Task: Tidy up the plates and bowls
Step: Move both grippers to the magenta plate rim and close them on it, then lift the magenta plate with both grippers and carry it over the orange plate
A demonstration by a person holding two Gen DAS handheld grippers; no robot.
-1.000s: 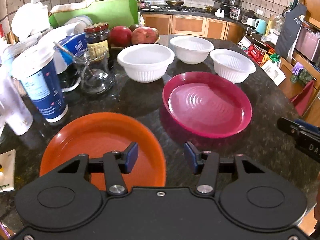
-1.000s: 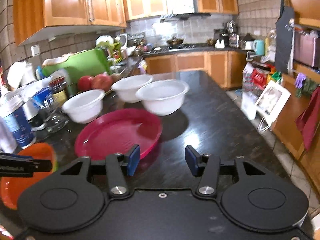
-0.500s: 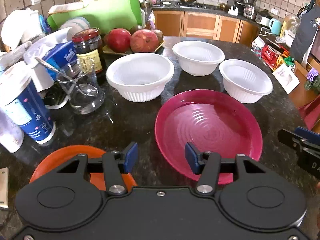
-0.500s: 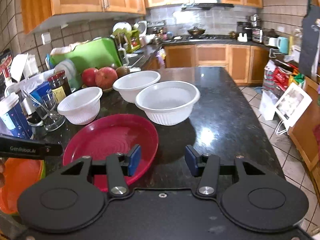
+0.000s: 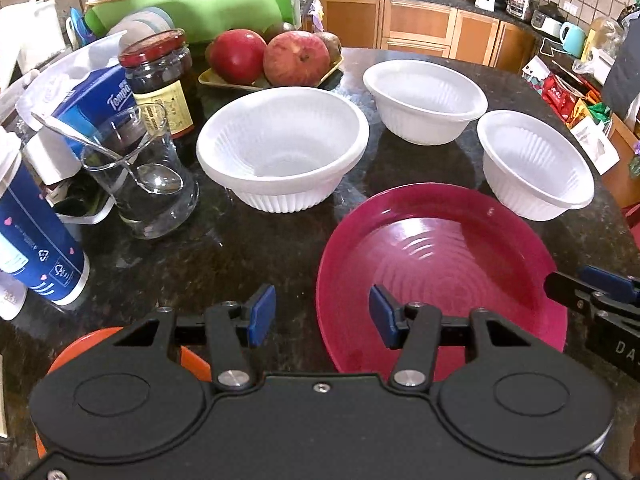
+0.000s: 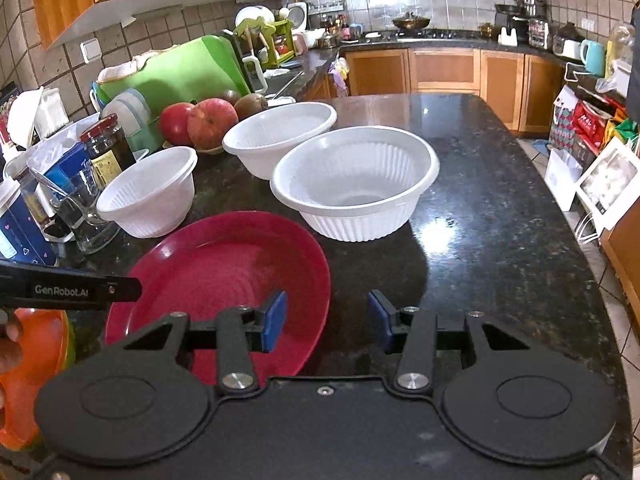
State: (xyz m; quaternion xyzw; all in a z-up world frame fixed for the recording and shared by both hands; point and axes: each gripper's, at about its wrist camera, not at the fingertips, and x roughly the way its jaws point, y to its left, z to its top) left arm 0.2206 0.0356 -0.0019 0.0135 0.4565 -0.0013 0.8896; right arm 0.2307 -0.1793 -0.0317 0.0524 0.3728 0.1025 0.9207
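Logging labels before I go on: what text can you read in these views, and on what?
"GenRobot.AI": left gripper finger.
"Tempo", cut off: blue tissue pack.
"DA", cut off: right gripper side.
Jar label: too blurred.
Blue cup: recycling symbols; print too small.

1. "GenRobot.AI", in pale letters on the black side of the left gripper [image 6: 72, 289], seen from the right wrist.
2. "Tempo", white on the blue tissue pack [image 5: 96, 100]; its last letter is partly hidden.
3. "DA", the start of a cut-off word, on the black body of the right gripper [image 5: 616, 332].
4. Jar label [image 5: 168, 106]: print too small to read.
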